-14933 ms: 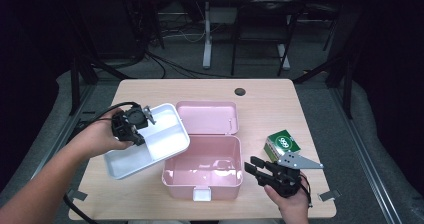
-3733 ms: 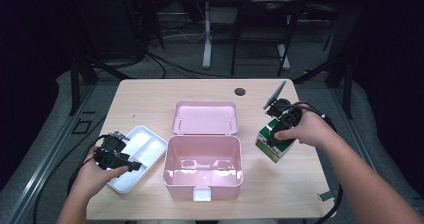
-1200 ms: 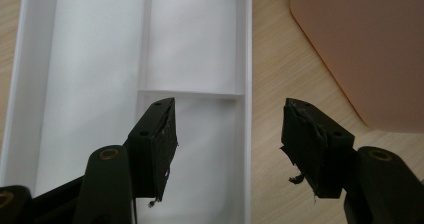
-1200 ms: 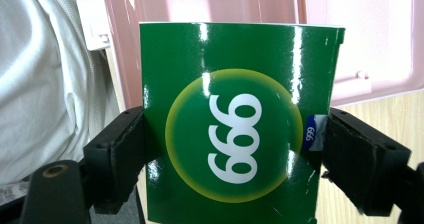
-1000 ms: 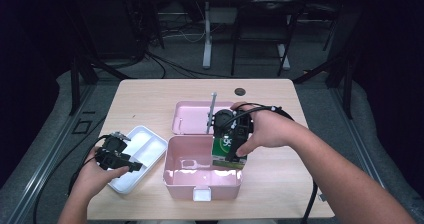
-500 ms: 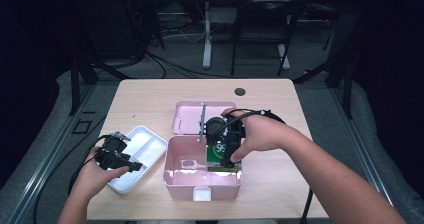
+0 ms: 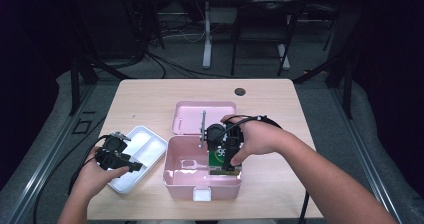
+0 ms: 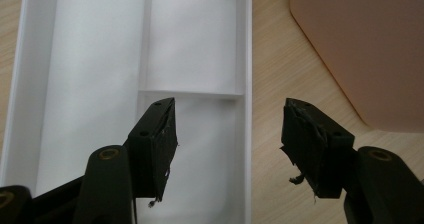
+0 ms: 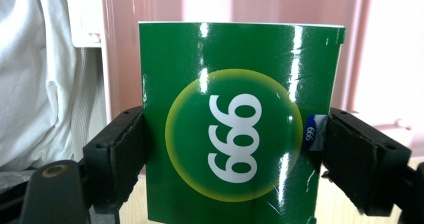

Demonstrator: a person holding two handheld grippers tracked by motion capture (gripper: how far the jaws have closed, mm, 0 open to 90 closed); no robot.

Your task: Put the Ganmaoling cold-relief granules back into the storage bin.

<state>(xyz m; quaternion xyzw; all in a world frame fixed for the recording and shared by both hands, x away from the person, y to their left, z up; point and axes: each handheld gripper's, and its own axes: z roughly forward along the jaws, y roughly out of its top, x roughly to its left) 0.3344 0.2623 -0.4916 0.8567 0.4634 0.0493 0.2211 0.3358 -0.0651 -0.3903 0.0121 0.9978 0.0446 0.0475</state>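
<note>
- The right gripper pinches a green carton by its two sides, holding it upright over the right half of the open pink box.
- The carton, marked with a white "999" in a yellow ring, appears partly lowered into the box; whether it touches the bottom cannot be told.
- By this showing, the pick-up and carry are done; setting down, letting go and perhaps closing the lid are left.
- The left gripper hovers with jaws spread wide, holding nothing, over the white divided tray just left of the box.
- The work sits on a pale wooden table in a dim room, with cables and metal stands on grey flooring behind.
</note>
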